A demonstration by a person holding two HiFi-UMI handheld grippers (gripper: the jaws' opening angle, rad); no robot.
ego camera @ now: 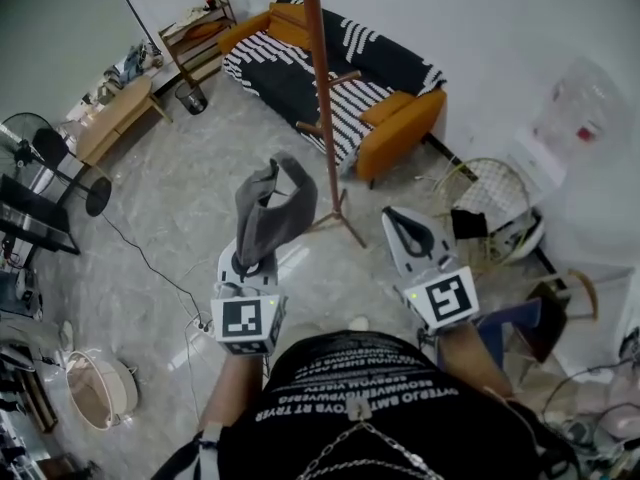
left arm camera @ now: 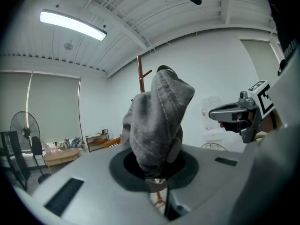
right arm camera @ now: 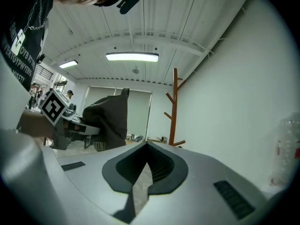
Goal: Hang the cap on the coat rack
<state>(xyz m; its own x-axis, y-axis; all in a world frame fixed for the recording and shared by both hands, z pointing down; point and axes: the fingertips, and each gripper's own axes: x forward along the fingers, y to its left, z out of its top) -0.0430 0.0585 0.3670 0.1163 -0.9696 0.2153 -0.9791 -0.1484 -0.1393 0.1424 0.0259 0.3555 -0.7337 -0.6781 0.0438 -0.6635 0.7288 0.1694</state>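
My left tongs (ego camera: pixel 252 266), mid-frame and pointing nearly level, pinch a soft grey fabric cap (ego camera: pixel 272 208); my right tongs (ego camera: pixel 400 218) alongside are pressed together, empty.

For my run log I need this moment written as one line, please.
left tool: shut on grey cap | right tool: shut, empty | coat rack: ahead, cap not yet hung
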